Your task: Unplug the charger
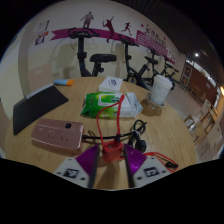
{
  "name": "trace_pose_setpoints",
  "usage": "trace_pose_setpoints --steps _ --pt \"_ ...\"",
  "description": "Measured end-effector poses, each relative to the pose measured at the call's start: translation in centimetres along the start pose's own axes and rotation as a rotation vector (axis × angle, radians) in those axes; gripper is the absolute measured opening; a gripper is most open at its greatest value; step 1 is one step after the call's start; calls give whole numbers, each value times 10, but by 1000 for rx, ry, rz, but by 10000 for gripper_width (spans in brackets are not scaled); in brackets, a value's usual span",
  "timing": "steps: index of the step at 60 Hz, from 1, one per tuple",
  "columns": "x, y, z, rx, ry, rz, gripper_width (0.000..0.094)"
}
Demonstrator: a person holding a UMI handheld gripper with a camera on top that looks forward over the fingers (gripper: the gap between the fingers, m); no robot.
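A small red charger plug (111, 149) sits on the wooden table (170, 135), right between my fingertips. A thin red cable (121, 117) runs from it away across the table. My gripper (111, 156) is open, its purple pads (90, 160) flanking the plug with a narrow gap at each side. Black cables (138, 140) lie beside the plug to the right; what the plug is seated in is hidden.
A pink flat device (58, 133) lies left of the fingers and a black laptop (38, 106) beyond it. A green-and-white wipes pack (104, 102) and a white cup (160, 90) stand further off. Exercise bikes line the back wall.
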State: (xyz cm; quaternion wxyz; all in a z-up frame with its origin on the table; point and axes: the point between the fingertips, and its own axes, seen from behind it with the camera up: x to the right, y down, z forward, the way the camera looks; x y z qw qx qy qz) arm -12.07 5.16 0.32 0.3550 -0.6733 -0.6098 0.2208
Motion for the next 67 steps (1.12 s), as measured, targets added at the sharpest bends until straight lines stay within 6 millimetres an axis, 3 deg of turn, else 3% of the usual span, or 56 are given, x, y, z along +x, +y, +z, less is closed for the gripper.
trace_pose_setpoints --steps 5,7,12,15,21,30,36,42,49,67 --pt "-5 -8 -27 9 -41 29 842" --pt "-2 -15 -39 18 -28 35 813" --pt "6 -29 -95 47 -4 28 866" --pt "5 -36 -133 62 3 21 852" --pt "-3 -39 -227 70 -7 43 850" --pt "-24 -16 -355 51 0 84 855" --pt "-41 2 -420 72 5 95 848" --pt "-53 20 -462 90 19 107 857" --pt "-65 40 -489 90 35 104 851" --pt "-85 53 -504 92 17 91 851"
